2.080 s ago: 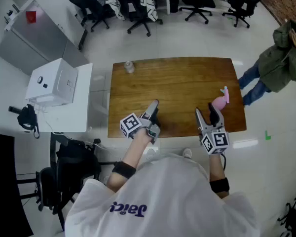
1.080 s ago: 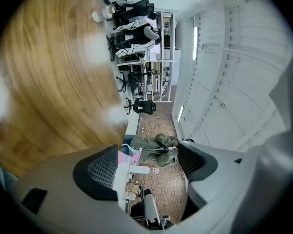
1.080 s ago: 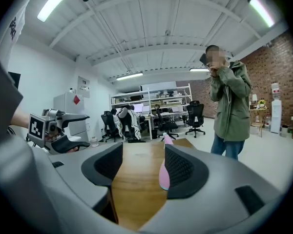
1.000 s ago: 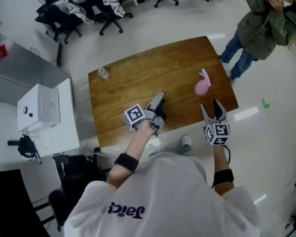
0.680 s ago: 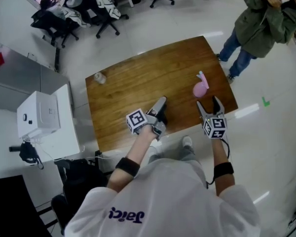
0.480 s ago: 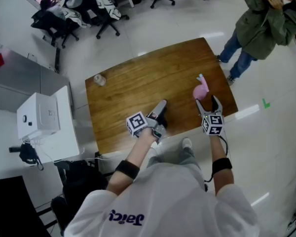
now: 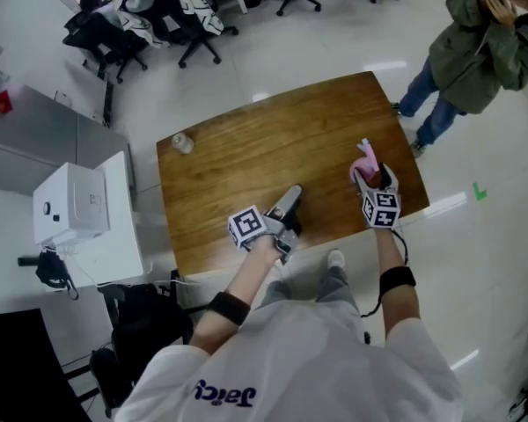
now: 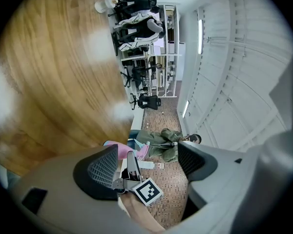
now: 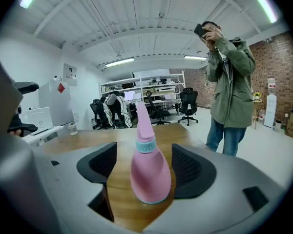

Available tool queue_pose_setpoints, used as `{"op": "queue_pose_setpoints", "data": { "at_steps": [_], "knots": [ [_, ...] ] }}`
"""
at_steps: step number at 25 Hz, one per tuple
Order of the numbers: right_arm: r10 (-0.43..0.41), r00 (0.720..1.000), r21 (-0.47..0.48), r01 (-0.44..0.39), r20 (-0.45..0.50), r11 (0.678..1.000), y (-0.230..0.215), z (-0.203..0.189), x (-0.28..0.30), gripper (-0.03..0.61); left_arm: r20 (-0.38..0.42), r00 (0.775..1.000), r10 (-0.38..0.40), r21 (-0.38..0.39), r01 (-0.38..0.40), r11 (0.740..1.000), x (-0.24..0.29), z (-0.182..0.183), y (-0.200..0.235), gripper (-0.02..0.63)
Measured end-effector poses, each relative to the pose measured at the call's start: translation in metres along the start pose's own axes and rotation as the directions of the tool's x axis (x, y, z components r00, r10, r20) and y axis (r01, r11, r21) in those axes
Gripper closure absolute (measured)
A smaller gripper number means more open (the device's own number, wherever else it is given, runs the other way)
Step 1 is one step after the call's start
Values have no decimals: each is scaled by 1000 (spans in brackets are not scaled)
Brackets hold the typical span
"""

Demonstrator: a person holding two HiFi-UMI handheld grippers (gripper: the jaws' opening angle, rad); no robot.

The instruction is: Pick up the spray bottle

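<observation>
A pink spray bottle (image 7: pixel 367 158) with a tall pink nozzle stands upright near the right edge of the wooden table (image 7: pixel 246 161). My right gripper (image 7: pixel 375 178) is open, and the bottle (image 9: pixel 149 167) stands between its two pads (image 9: pixel 103 165) with wood showing on the left side. My left gripper (image 7: pixel 288 202) rests low over the table's front edge, open, with nothing between its pads (image 8: pixel 102 167). The left gripper view is rolled sideways and shows the bottle (image 8: pixel 116 150) and the right gripper's marker cube (image 8: pixel 147 191) beyond its jaws.
A small clear cup (image 7: pixel 183 143) stands at the table's far left corner. A person in a green jacket (image 7: pixel 484 51) stands off the table's far right corner. A white box on a white cabinet (image 7: pixel 70 205) sits to the left, with office chairs (image 7: pixel 194 25) behind.
My right gripper has moved forward and down from the table's front edge to the bottle, and its jaws now stand either side of it. The left gripper has stayed in place.
</observation>
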State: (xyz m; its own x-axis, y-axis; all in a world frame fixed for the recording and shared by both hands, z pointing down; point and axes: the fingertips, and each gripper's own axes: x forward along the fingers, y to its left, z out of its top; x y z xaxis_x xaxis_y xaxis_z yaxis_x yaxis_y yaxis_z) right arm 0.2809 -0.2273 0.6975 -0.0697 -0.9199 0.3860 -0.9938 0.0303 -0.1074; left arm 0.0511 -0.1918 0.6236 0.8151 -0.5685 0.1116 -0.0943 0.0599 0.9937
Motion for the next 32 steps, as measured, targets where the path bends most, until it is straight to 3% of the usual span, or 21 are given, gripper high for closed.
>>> {"op": "queue_pose_setpoints", "data": {
  "at_steps": [11,14,23,29,32],
  "knots": [
    [5,1000,-4,-5,-6,1000,-3,11,31,227,19,1000,8,9,-8,1000,-12,2,-3,219],
    [-15,1000,-22,15,-18,1000,-8,13,38,378,29,1000,10,16,-11,1000,-15,6,-5,219],
    [55,998,-62,-53,30,997,23,51,23,394,50,999,7,63,-10,998,-22,13,-12,232],
    [111,991,-100,-103,81,990,52,87,7,394,92,996,12,237,-34,971,-27,33,-32,252],
    [144,985,-115,-132,100,985,68,100,-1,394,123,992,-33,271,-2,963,-32,46,-45,252]
  ]
}}
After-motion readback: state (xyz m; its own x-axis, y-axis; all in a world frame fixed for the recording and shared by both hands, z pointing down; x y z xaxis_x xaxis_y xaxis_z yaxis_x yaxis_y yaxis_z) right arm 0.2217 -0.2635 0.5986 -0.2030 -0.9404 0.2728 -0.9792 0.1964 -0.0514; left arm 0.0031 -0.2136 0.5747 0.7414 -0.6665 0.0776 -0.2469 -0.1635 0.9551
